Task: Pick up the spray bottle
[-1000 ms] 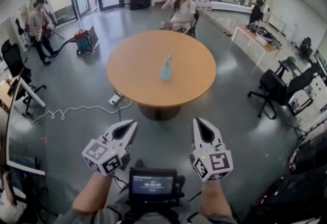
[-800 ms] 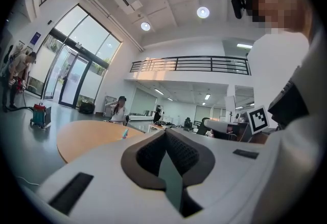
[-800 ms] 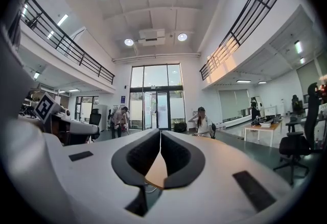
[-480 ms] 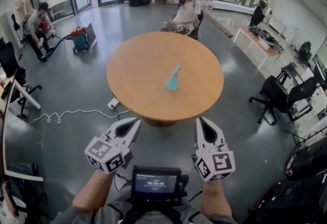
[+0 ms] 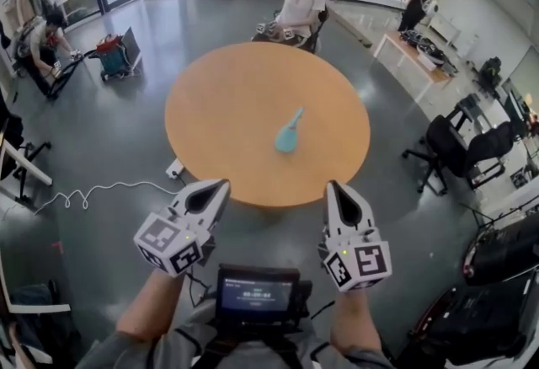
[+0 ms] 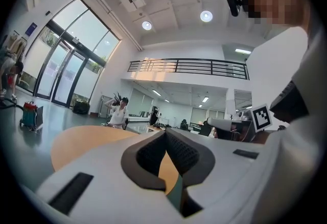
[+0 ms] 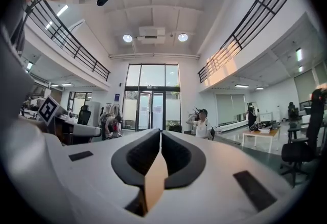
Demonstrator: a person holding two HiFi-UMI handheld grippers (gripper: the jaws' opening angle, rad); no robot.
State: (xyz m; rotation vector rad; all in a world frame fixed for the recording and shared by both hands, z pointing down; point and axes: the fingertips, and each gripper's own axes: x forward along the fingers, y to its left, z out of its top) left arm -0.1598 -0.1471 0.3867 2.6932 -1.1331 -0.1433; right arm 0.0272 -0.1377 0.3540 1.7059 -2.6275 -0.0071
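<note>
A light blue spray bottle stands near the middle of the round wooden table in the head view. My left gripper and right gripper are held side by side short of the table's near edge, both pointing level toward it. Both are shut with nothing between the jaws. In the left gripper view the jaws meet over the tabletop, and the other gripper shows at the right. In the right gripper view the jaws are closed; the bottle is hidden behind them.
A person sits on a chair at the table's far side. A power strip with a white cable lies on the floor left of the table. Black office chairs and a desk stand to the right. A screen unit hangs at my chest.
I have walked closer to the table: it and the bottle now sit nearer in the head view. Both grippers stay shut and side by side.
</note>
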